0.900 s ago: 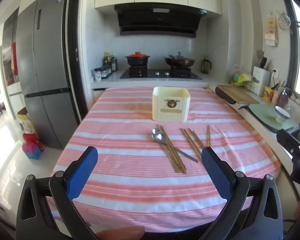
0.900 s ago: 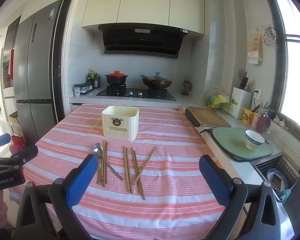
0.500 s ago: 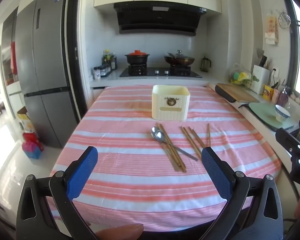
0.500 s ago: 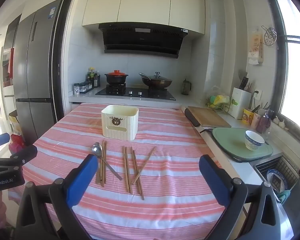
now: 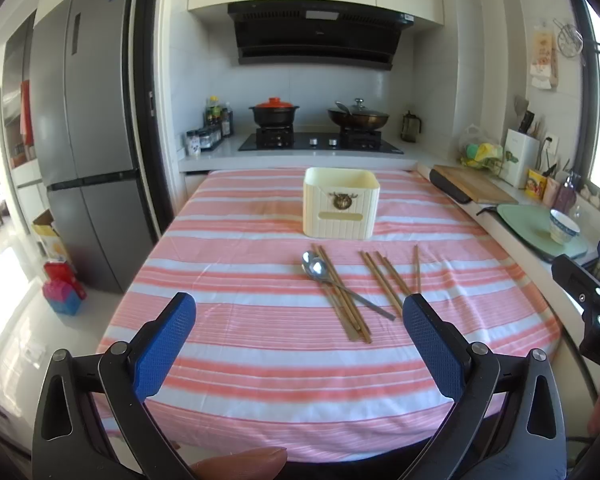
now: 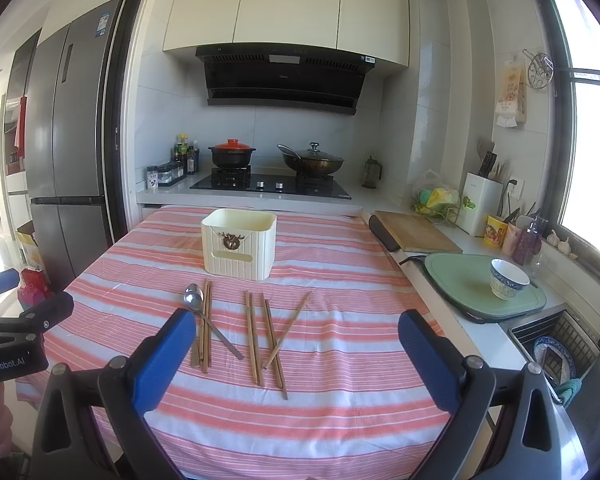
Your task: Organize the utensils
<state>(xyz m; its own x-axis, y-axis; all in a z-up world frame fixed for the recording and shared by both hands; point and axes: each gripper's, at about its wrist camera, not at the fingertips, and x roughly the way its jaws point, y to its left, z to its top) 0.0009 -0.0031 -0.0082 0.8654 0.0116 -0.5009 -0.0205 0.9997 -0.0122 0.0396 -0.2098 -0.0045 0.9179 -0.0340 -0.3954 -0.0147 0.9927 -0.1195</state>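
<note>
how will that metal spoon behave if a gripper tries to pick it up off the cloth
The spoon looks rigid, probably slick between pads. It lies flat, its handle crossing the chopsticks, so lifting it may nudge them. The striped tablecloth probably limits sliding.

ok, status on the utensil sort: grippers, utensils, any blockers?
Left gripper open, empty. Right gripper open, empty. Spoon and chopsticks loose on striped tablecloth, cream holder behind them. Path clear.
</note>
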